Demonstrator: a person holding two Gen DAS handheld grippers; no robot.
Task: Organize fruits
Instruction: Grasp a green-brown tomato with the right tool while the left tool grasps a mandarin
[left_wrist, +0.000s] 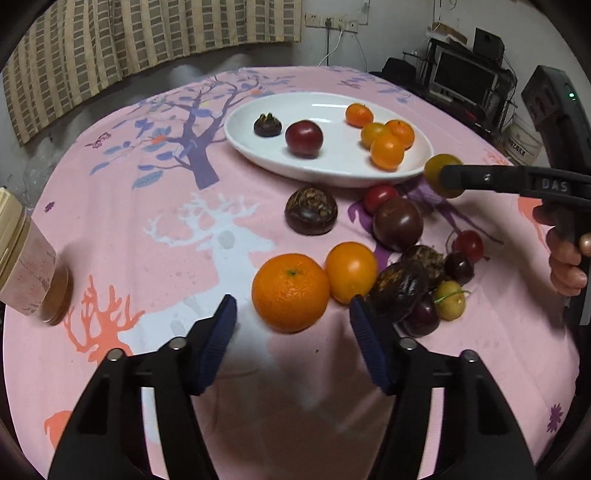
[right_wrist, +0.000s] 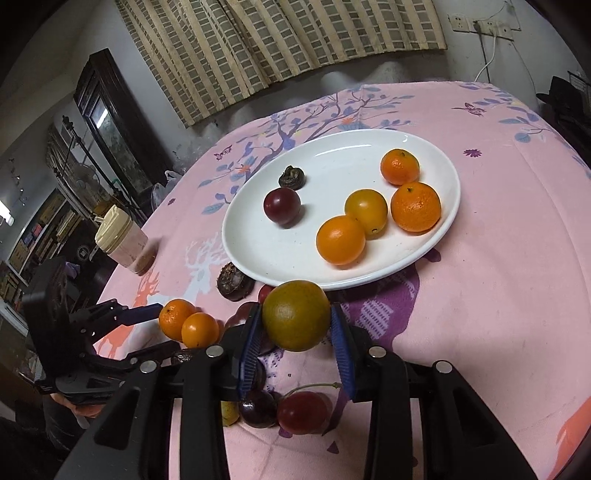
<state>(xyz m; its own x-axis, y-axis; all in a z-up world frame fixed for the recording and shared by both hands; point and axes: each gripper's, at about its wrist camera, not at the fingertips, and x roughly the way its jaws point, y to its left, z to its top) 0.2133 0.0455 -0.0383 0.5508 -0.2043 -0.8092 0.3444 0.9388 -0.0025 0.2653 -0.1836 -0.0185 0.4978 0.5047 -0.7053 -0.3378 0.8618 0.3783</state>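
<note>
A white oval plate (left_wrist: 332, 177) (right_wrist: 258, 258) holds several orange fruits, a dark red one and a small brown water chestnut. My right gripper (right_wrist: 295, 321) is shut on a green-yellow fruit (right_wrist: 291, 310) and holds it above the cloth, just short of the plate's near rim. In the left wrist view that fruit (left_wrist: 436, 166) hangs at the plate's right end in the right gripper (left_wrist: 448, 177). My left gripper (left_wrist: 291, 310) is open. Its blue pads stand either side of a tangerine (left_wrist: 290, 291) on the cloth without touching it.
Loose fruit lies on the pink tablecloth: an orange tomato (left_wrist: 351, 271), water chestnuts (left_wrist: 311, 210), a dark tomato (left_wrist: 397, 223), cherries (left_wrist: 467, 245). A beige-lidded jar (left_wrist: 29, 266) (right_wrist: 122, 236) stands at the left edge. A curtain and shelves lie beyond.
</note>
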